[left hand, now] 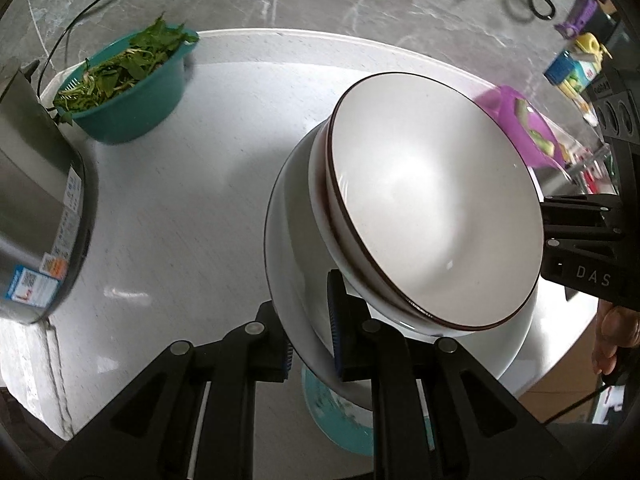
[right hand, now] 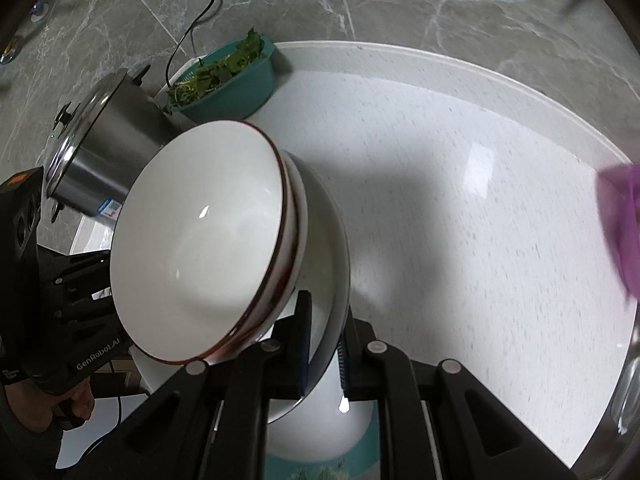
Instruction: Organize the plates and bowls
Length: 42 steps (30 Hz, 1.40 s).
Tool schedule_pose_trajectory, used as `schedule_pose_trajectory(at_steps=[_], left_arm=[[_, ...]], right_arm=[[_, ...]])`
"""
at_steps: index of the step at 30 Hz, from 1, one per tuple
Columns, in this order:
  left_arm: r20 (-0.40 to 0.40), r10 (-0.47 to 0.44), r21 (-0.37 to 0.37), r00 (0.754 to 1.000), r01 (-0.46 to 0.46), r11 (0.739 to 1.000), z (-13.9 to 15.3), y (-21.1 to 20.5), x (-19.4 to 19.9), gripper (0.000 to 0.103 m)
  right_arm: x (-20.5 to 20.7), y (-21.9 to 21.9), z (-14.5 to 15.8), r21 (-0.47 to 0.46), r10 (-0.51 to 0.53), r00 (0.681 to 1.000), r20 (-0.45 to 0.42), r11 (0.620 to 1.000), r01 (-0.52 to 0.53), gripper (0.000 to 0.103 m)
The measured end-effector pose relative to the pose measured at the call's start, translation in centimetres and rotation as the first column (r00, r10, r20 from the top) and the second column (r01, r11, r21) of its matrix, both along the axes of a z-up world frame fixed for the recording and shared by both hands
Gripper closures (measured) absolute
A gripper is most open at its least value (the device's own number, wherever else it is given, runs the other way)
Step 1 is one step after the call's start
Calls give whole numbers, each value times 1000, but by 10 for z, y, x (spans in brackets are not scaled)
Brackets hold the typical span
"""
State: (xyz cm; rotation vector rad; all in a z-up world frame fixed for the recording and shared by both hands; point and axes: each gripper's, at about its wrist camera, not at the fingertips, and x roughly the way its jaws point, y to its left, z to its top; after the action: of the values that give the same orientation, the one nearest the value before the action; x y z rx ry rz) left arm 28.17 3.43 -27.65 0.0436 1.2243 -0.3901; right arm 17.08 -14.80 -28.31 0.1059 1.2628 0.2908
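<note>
Both grippers [left hand: 310, 332] [right hand: 324, 344] clamp plate [left hand: 288, 216] w/ bowls [left hand: 436, 208], teal bowl [left hand: 132, 116] holds greens, probably

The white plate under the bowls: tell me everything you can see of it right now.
The plate is glossy white, ceramic by its look, with a thin dark rim line. It is held in the air above the round table. The left hand-held gripper and the right hand-held gripper pinch opposite edges. Nested brown-rimmed bowls sit on it. No chips or food visible.

Bright daylight glares off the bowl [left hand: 436, 208], soft shadows cross the table [right hand: 460, 200], and fisheye edges blur darkly.
</note>
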Motion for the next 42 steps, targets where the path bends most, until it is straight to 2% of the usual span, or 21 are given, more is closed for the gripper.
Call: schedule_pose_trajectory(at_steps=[9,17,42], left_arm=[[-52,-27,0,998,27,1000,-8,-12,-44,90],[-81,-33,7,996,34,999,-26,-20,-77,90],[-118,-47,17,992,50,999,-82,-20,-73,90]], right_arm=[[-37,-7,-8,-8,-13,999,-50,1000,13,90],[-61,-14,-24,-7,-36,995,-89,999,36,90],[-70,-13,-68,-10,-62,988,-141,998,61,90]])
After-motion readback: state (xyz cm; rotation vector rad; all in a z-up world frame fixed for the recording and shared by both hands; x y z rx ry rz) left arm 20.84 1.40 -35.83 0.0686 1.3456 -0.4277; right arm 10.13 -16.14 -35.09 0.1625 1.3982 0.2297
